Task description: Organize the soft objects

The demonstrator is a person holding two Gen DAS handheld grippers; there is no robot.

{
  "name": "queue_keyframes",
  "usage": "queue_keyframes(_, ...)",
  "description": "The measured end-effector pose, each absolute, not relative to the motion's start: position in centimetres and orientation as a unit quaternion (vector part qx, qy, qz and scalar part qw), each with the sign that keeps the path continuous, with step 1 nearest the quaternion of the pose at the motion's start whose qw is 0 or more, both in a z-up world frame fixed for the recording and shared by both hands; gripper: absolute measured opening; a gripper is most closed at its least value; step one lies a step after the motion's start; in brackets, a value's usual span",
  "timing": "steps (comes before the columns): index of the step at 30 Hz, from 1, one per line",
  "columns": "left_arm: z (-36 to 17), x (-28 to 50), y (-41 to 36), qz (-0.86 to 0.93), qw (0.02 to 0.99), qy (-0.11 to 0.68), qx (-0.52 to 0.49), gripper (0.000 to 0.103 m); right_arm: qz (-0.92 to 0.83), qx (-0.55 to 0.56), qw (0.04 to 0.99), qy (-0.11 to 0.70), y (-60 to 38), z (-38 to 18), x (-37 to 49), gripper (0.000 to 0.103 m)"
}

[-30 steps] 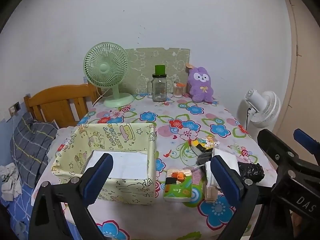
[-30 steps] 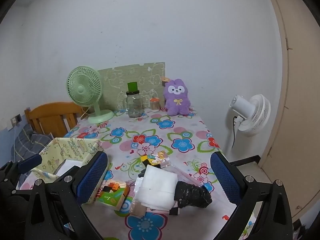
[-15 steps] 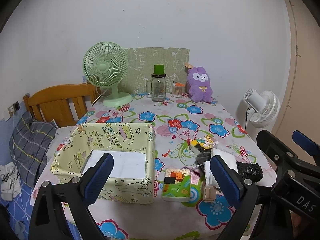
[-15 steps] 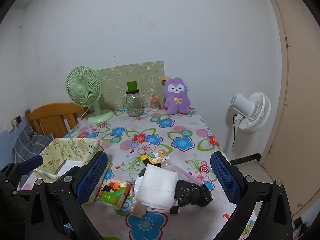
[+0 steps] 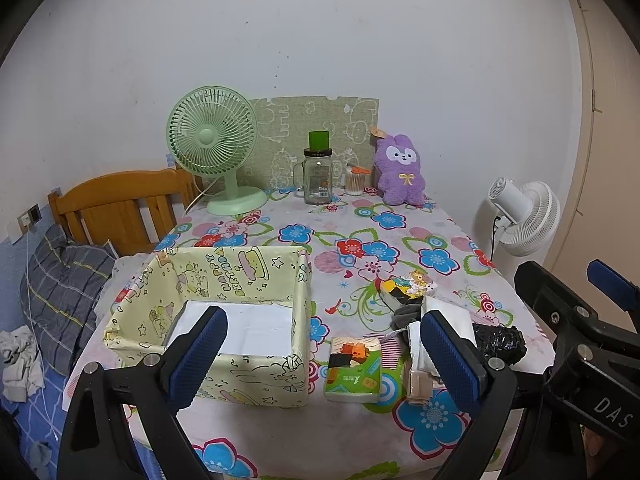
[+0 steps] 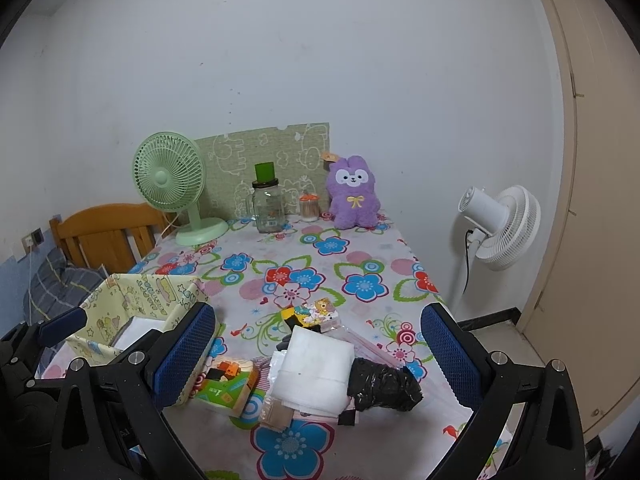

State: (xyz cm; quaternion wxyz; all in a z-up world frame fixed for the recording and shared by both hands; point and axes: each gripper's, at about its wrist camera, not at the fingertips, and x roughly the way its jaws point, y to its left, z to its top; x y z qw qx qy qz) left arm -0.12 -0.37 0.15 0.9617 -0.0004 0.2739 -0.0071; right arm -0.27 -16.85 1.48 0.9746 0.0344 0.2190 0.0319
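Two grippers are seen hovering at the near edge of the table, both spread wide with nothing between the pads. The left gripper is held in front of the box; the right gripper is held over the pile of soft stuff.

Barely anything is changed from a second ago. In the left view the scene is shifted down and left by a hair, so that camera has been nudged a little; the right view is shifted about as slightly. Jaw spread is kept the same on both, and nothing on the table has been moved.

The pile is found near the front right of the table: a white cloth lies on top, a black bag is touching its right side, a tissue pack sits just to its left, and a small cartoon packet lies just behind. A white sheet is seen inside the box, which is otherwise not filled as far as can be told.

At the back edge a green fan, a jar and a purple plush are lined up. A white fan is stood on the floor to the right.
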Motion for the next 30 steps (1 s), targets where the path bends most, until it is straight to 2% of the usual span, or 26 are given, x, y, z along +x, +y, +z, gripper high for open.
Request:
queue_keyframes(18, 0.01, -0.47, -0.35, -0.01, 0.964, 0.266, -0.002, 0.097, 0.035, 0.031, 0.976, 0.215, -16.76, 1.68, -0.62, 0.103)
queue_keyframes(30, -0.08, -0.39, -0.75, -0.017, 0.964, 0.265, -0.005, 0.091, 0.033, 0.028, 0.976, 0.214, -16.75, 1.75, -0.55, 0.103)
